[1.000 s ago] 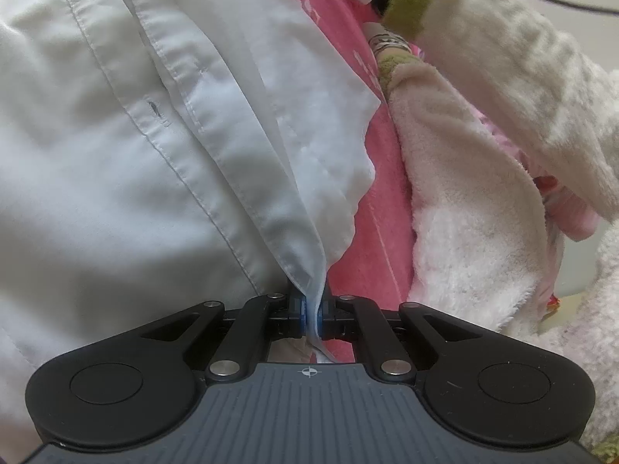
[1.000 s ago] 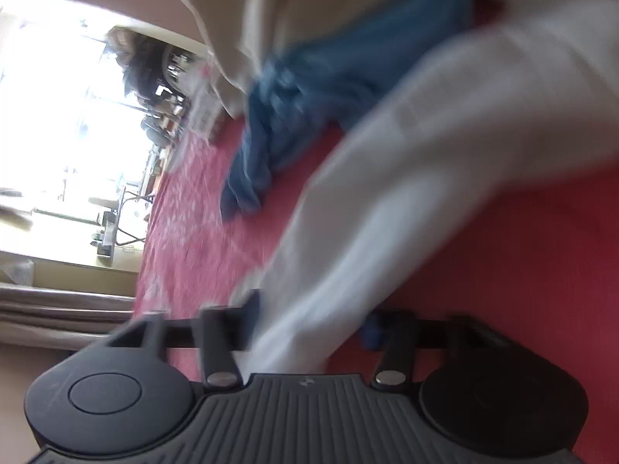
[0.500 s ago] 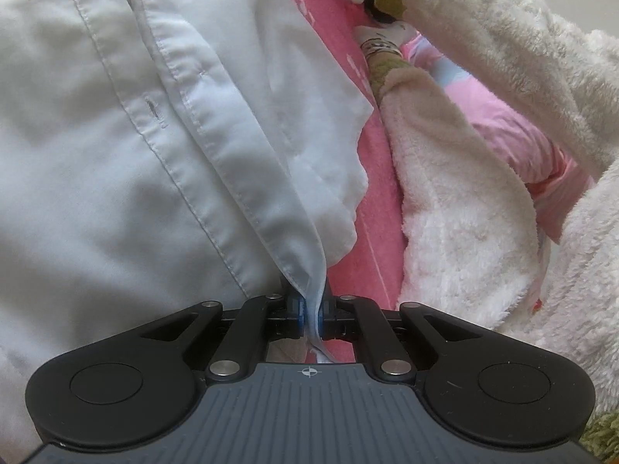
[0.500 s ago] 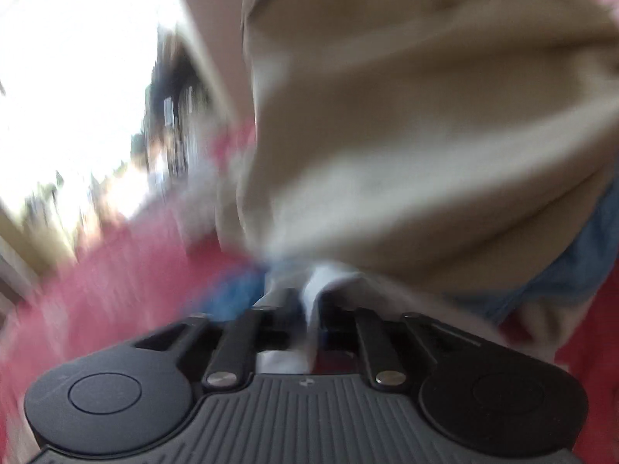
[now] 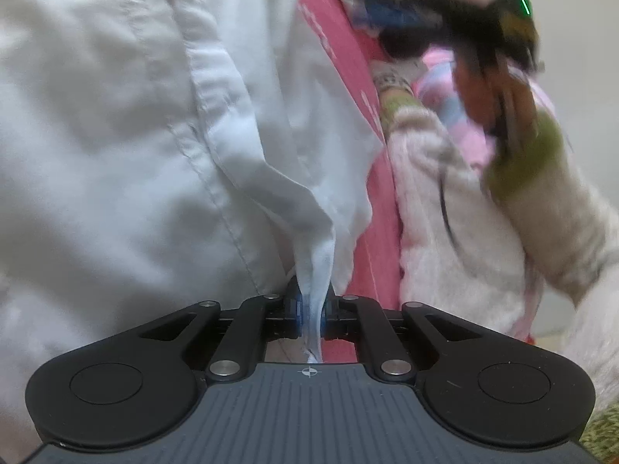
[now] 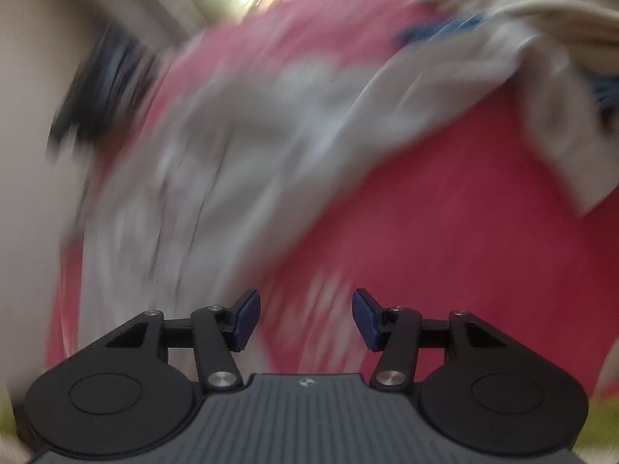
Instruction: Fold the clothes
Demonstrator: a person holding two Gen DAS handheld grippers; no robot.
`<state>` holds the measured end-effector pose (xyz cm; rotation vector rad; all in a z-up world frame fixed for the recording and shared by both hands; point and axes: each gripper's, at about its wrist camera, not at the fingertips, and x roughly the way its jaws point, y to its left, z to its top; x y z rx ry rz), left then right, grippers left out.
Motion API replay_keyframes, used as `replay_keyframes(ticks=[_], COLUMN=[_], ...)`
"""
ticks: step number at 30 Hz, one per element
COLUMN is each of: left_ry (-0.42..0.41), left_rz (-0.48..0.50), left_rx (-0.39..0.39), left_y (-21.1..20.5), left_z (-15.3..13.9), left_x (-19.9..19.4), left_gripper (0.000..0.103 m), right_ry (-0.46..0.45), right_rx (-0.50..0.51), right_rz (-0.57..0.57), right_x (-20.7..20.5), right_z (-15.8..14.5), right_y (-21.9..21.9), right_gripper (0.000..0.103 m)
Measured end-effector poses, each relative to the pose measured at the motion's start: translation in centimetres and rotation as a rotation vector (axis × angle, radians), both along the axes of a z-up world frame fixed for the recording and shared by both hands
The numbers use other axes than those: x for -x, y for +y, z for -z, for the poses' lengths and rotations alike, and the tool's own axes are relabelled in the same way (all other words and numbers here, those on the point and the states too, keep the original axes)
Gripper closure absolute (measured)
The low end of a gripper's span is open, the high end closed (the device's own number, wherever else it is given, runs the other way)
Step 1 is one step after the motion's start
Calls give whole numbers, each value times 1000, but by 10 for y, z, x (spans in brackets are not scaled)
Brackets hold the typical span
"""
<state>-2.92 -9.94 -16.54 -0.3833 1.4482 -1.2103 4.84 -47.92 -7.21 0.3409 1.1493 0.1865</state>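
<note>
My left gripper (image 5: 312,311) is clamped tight on a corner of the white shirt (image 5: 127,135), a thin pinch of hem squeezed between the blue pads (image 5: 298,309) with a frayed tip poking out behind them. The shirt fans away from that pinch and fills the left half of my left wrist view, its stitched placket (image 5: 216,162) running diagonally down toward the grip. Under it lies the pink-red cloth (image 5: 381,208), with pale lettering printed along it; the writing is too smeared to read. To the right, a fluffy cream sleeve (image 5: 429,201) with a green cuff, blurred. Far up top, a heap of blue fabric (image 5: 390,15) and something dark beside it that I can't make out.

My right gripper (image 6: 306,319) stands wide apart, nothing between its blue pads (image 6: 247,319). Everything ahead of it is streaked with blur. The white shirt (image 6: 240,147) sprawls across the red cloth (image 6: 445,232) in front of the fingers, not touching them. White marks on the cloth are there, illegible. Upper right, a beige garment (image 6: 561,15) sits over a bit of blue fabric (image 6: 437,31). A dark blurred object (image 6: 104,85) shows at the left edge.
</note>
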Motion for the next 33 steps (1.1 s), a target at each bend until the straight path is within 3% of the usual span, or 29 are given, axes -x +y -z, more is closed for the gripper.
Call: replay_keyframes(ticks=[2,5,7,12,18,21,24,27,30,33], left_ry=[-5,-15,-24,-25,-19,-25,-23,-37,-59,-82], left_rz=[-19,-29,-25,6,40,46,51,61,71,81], left_rx=[-3,-10,-14,-8,-7,-3,-20,-25,-28,-29], left_y=[4,6,5,-1,-12,-11,-12,-6,-12,-17], left_z=[-1,-2,-3,-3,-2,-4,-1,-3,-6,-8], left_x=[-2,-1,0,4,7,6,7,11,15,18], left_gripper=[96,96,97,97,97,97,97,97,97,97], right_ry=[57,99,86,54,178,156,183,221,139,-1], right_rx=[46,95,150,150,200,214,326,466,380,325], right_rz=[-109,-155,-153,-16,104,124,138,152,252,293], right_x=[20,37,42,64,104,113,111,110,112,103], right_z=[12,24,23,-11,-1,-6,4,17,-3,-31], right_y=[29,45,47,26,9,13,15,14,4,8], right_gripper=[49,67,102,102,102,102,100,87,72,71])
